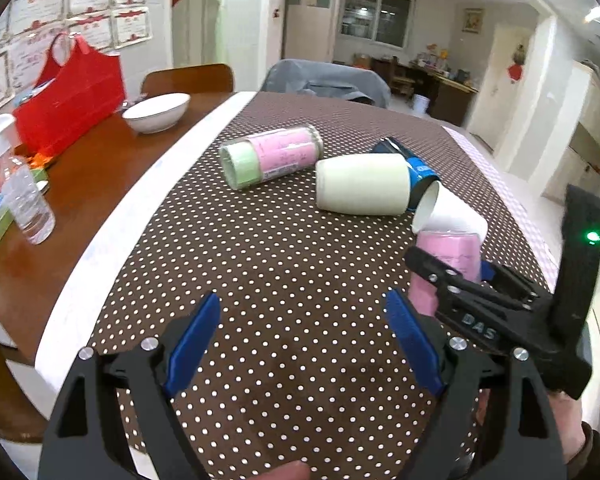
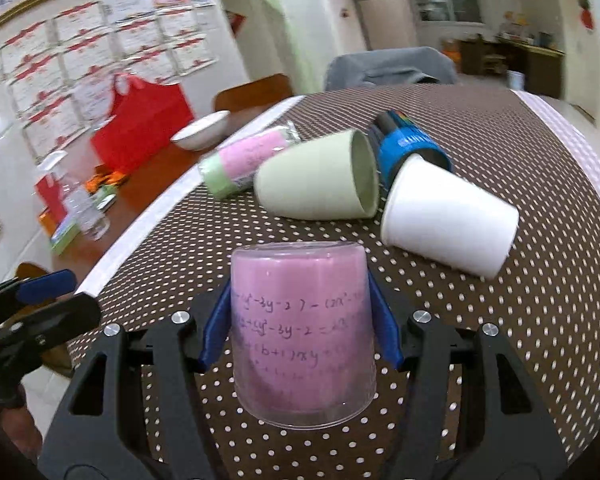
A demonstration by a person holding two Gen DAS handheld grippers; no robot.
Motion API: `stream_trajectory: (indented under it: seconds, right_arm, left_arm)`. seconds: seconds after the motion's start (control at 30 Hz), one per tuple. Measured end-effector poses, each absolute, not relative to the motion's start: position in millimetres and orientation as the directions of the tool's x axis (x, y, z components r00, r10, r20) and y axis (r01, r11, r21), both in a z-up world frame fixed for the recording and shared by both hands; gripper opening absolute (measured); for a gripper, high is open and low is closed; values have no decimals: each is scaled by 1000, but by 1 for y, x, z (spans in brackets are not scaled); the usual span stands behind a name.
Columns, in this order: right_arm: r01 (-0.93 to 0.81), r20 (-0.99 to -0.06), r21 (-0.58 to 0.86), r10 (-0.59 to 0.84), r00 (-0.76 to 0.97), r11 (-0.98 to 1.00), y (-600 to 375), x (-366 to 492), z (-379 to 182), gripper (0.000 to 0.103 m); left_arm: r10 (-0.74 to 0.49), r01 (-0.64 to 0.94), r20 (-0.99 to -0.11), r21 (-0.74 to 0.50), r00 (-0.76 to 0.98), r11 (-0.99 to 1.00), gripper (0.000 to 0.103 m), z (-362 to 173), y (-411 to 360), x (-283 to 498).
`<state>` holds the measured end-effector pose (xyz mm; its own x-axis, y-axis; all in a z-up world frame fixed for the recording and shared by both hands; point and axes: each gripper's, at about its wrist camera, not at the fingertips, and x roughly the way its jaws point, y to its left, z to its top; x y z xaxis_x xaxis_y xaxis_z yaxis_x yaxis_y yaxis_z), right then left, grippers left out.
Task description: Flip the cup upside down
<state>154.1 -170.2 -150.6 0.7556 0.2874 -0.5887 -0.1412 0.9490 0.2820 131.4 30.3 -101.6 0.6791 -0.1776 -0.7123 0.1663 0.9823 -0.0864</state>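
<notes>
From my left wrist, my left gripper is nearest, its blue fingers spread wide around nothing, above the dotted tablecloth. To its right, my right gripper pinches the pink cup.

From my right wrist, the cup fills the foreground, closed end up, mouth down, blue fingers pressing its sides. It looks light, thin, slippery plastic, so I judge a gentle mid-wall hold best. Only this view shows handwriting on it and the green cup's open mouth.
</notes>
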Motion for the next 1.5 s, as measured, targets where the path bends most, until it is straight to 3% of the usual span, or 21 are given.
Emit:
stream_trajectory:
  seconds: [0.23, 0.33, 0.4, 0.5, 0.97, 1.5]
  right_arm:
    - [-112, -634, 227, 234, 737, 967, -150, 148, -158, 61]
    - [-124, -637, 221, 239, 733, 967, -149, 140, -157, 73]
    - [-125, -635, 225, 243, 734, 966, -150, 135, -156, 87]
    - [-128, -622, 232, 249, 742, 964, -153, 126, -152, 97]
    - [-94, -514, 246, 212, 831, 965, -181, 75, -112, 97]
    - [24, -464, 195, 71, 883, 980, -212, 13, -45, 97]
  left_arm:
    - [-231, 195, -692, -132, 684, 972, 84, -106, 36, 125]
    - [-232, 186, -685, -141, 691, 972, 84, -106, 37, 118]
    - [-229, 183, -680, -140, 697, 973, 84, -104, 35, 113]
    - [-220, 183, -668, -126, 711, 975, 84, -98, 31, 106]
    - [-218, 225, -559, -58, 800, 973, 84, -50, -9, 59]
    - [-159, 174, -466, -11, 870, 985, 84, 1, -14, 17]
